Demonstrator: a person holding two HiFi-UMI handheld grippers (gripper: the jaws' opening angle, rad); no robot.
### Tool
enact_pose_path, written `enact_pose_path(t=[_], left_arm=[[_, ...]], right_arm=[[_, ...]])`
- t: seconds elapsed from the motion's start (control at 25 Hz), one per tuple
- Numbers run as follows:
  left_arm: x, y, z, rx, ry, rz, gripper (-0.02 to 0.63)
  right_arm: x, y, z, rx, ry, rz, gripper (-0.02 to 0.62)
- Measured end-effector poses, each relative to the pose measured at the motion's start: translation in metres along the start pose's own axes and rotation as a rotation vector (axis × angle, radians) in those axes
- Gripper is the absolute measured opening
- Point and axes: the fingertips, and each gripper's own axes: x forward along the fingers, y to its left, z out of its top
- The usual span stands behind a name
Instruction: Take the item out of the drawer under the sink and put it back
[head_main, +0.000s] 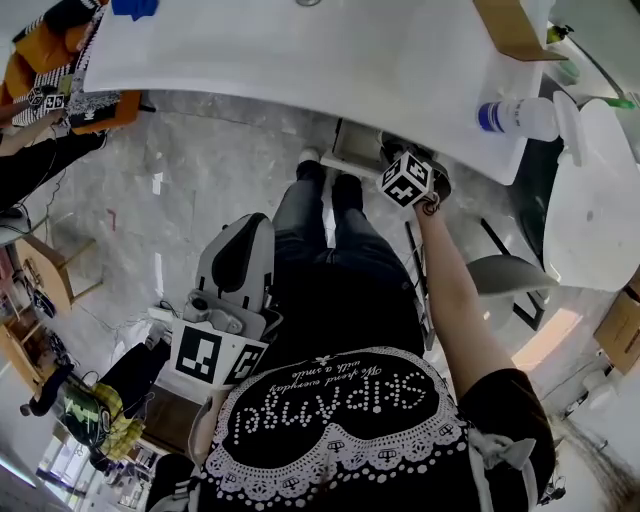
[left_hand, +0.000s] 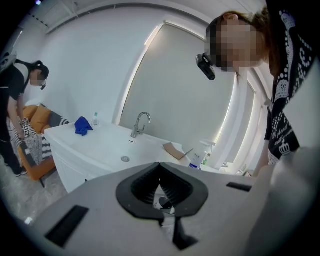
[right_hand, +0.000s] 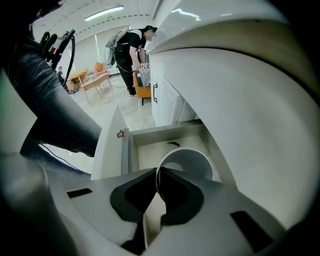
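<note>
- The white, round, thin-walled cup (right_hand: 192, 161) is in my right tongs (right_hand: 159, 174). They are clamped on its near rim, with one pad inside the wall and one outside, and the cup's mouth is tipped up towards the camera.
- The cup hangs inside the open white drawer (right_hand: 126, 150) under the sink, low over the drawer's floor and towards its right side. I cannot tell whether the base touches the floor.
- A small dark scrap (right_hand: 173, 144) lies on the drawer floor, just behind the cup towards the drawer's back.
- I judge this step to be setting the cup back down. To do it well I would level the cup so its base meets the floor flat. I would land it on bare floor in front of the scrap and release only once it stands by itself.
- A rim pinch lets the cup swing, so I would lower it slowly and then draw the inner pad straight up out of the mouth.
- The white basin surface (head_main: 300, 60) overhangs the drawer closely, so I would withdraw towards the drawer's front rather than straight up.
- My left tongs (left_hand: 160, 167) have their pads together with nothing between them. They are held well back from the drawer.
</note>
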Motion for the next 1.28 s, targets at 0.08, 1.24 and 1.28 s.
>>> enact_pose_path(t=[0.08,1.24,1.28], left_arm=[[0.0,0.001,-0.001,-0.001,0.004,0.003,0.003],[0.003,0.023,0.0,-0.048,0.008,0.039,0.003],[0.004,0.024,0.001,-0.05,0.008,0.04,0.003]], right_arm=[[0.002,0.0,0.0,-0.006,0.005,0.003,0.026],[0.026,-0.002,-0.003,-0.056,0.106,0.028,0.026],[0.027,-0.002,-0.002,-0.059,0.11,0.031,0.026]])
